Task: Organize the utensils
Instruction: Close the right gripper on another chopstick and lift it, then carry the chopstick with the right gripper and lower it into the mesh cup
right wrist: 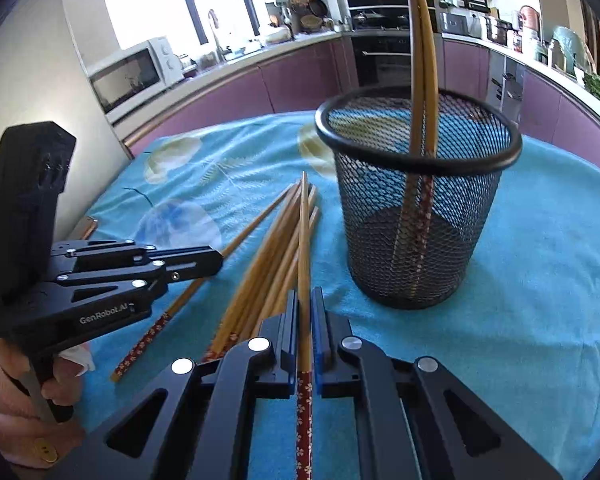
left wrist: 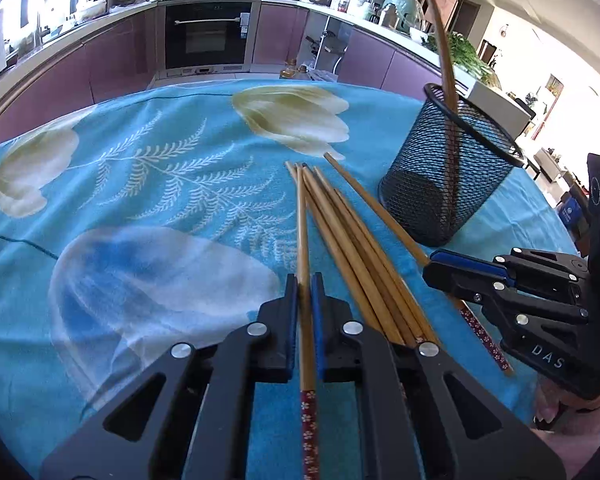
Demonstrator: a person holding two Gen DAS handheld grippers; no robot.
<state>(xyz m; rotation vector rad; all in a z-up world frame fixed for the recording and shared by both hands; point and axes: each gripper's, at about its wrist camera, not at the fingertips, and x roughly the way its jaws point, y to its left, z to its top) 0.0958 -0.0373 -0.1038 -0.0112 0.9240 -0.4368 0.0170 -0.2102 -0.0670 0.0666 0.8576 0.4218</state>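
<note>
Left hand-held gripper [left wrist: 304, 280] and right hand-held gripper [right wrist: 305, 296] each clamp 1 chopstick from bench pile [left wrist: 352, 240] beside mesh holder [right wrist: 416, 200]. Light, stiff, slick; grip near patterned end.

Worktop cover: blue floral tablecloth [left wrist: 160, 128]
Behind: built-in oven [left wrist: 208, 34], purple cabinets [right wrist: 300, 76]
Counter: white microwave [right wrist: 130, 76]

Left gripper [left wrist: 304, 292] clamping one chopstick [left wrist: 302, 232], loose chopsticks [left wrist: 352, 248] beside, mesh holder [left wrist: 448, 184] (two inside)
</note>
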